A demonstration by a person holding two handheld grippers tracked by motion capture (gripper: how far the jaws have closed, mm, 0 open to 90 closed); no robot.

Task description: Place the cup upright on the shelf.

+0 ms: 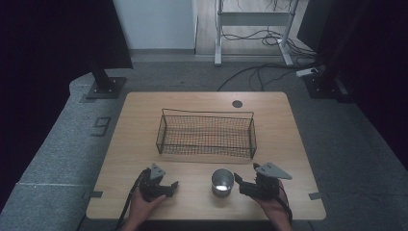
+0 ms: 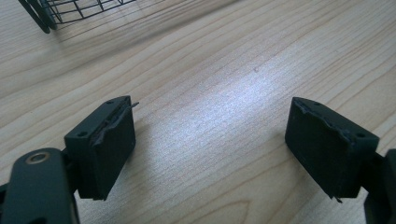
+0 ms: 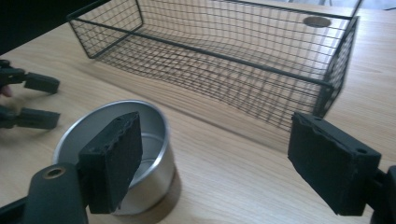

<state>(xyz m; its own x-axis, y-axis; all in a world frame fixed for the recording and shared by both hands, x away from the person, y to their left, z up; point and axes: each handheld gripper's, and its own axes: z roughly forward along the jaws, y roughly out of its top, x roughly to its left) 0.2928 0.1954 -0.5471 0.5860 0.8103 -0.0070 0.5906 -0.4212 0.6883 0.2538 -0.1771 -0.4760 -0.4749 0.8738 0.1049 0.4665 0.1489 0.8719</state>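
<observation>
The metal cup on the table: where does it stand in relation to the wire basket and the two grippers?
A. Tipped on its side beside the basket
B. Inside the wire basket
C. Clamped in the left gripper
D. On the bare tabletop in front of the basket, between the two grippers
D: the metal cup stands upright on the table, on the person's side of the wire basket, between the left gripper and the right gripper.

Metal cup (image 3: 140,149) behind the right gripper's (image 3: 224,163) left jaw (wire basket (image 3: 233,70) beyond)
</observation>
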